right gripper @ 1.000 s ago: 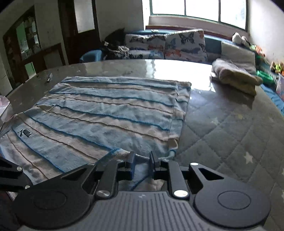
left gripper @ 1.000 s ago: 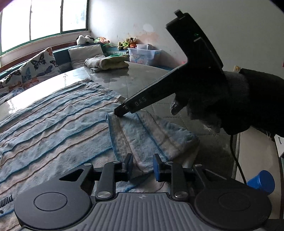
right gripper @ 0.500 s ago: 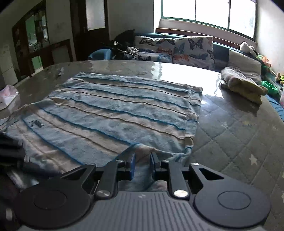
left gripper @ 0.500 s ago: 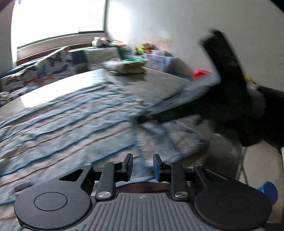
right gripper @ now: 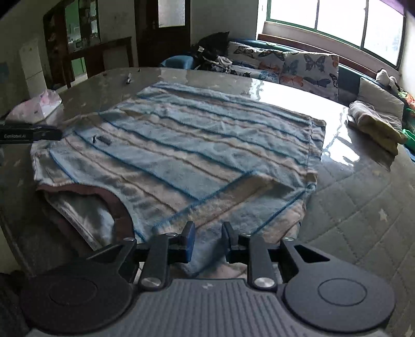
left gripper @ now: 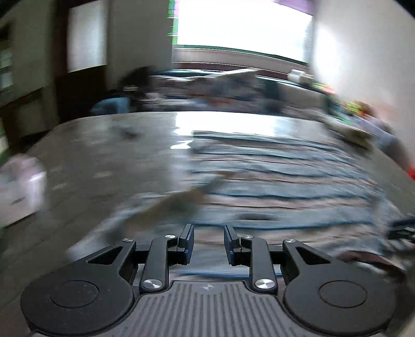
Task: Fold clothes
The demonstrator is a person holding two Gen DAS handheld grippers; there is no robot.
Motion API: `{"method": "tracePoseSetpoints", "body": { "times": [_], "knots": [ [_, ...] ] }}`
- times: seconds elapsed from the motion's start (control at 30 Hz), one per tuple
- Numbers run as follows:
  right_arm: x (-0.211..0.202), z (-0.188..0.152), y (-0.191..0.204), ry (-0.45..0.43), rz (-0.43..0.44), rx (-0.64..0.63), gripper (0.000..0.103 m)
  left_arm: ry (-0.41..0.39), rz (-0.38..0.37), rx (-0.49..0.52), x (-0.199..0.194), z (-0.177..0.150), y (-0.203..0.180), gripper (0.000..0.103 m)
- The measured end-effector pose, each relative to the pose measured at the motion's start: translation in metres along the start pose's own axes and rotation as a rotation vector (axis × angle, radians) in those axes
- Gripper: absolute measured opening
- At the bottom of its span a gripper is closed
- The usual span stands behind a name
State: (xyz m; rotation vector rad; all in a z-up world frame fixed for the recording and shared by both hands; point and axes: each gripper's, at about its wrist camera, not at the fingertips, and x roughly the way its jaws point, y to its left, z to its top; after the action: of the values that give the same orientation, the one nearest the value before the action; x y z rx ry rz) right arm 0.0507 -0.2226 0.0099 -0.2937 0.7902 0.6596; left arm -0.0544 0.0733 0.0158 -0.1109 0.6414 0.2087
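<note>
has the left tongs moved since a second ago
Yes. The left tongs swung away from the wall-side corner toward the door side of the striped garment, near the tissue pack.

Blue-and-beige striped garment point(right gripper: 197, 145) with brown collar; butterfly-print cushions point(right gripper: 308, 70); grey quilted table point(right gripper: 363, 207).

Bright window point(right gripper: 334, 23) above butterfly cushions point(right gripper: 308, 70); dark wooden door point(right gripper: 166, 31) left

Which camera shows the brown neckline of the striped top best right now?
The right wrist view. There the brown neckline is sharp, curving along the near left edge of the striped top, left of the right claw. The left wrist view is smeared by motion; only blurred stripes show, no neckline that I can make out.
</note>
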Motion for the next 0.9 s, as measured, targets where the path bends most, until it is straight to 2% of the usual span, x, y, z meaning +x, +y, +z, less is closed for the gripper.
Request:
{"method": "tracePoseSetpoints", "body": {
  "times": [0.17, 0.33, 0.53, 0.6, 0.7, 0.9],
  "knots": [
    [-0.002, 0.01, 0.007, -0.021, 0.008, -0.026, 0.023, -0.01, 0.199, -0.132, -0.013, -0.01, 0.054, 0.035],
    [-0.002, 0.018, 0.016, -0.035, 0.018, -0.053, 0.024, 0.03, 0.258, -0.218, -0.01, -0.02, 0.086, 0.036],
    [-0.004, 0.028, 0.028, -0.05, 0.026, -0.089, 0.024, 0.051, 0.199, -0.285, -0.008, -0.025, 0.098, 0.033],
    [-0.004, 0.032, 0.033, -0.053, 0.032, -0.103, 0.024, 0.045, 0.177, -0.284, -0.007, -0.025, 0.095, 0.014],
    [-0.001, 0.038, 0.046, -0.052, 0.059, -0.145, 0.024, 0.027, 0.149, -0.283, -0.004, -0.024, 0.093, 0.005],
    [0.012, 0.059, 0.09, -0.047, 0.154, -0.265, 0.024, -0.07, 0.057, -0.273, -0.023, -0.014, 0.094, 0.003]
  ]
}}
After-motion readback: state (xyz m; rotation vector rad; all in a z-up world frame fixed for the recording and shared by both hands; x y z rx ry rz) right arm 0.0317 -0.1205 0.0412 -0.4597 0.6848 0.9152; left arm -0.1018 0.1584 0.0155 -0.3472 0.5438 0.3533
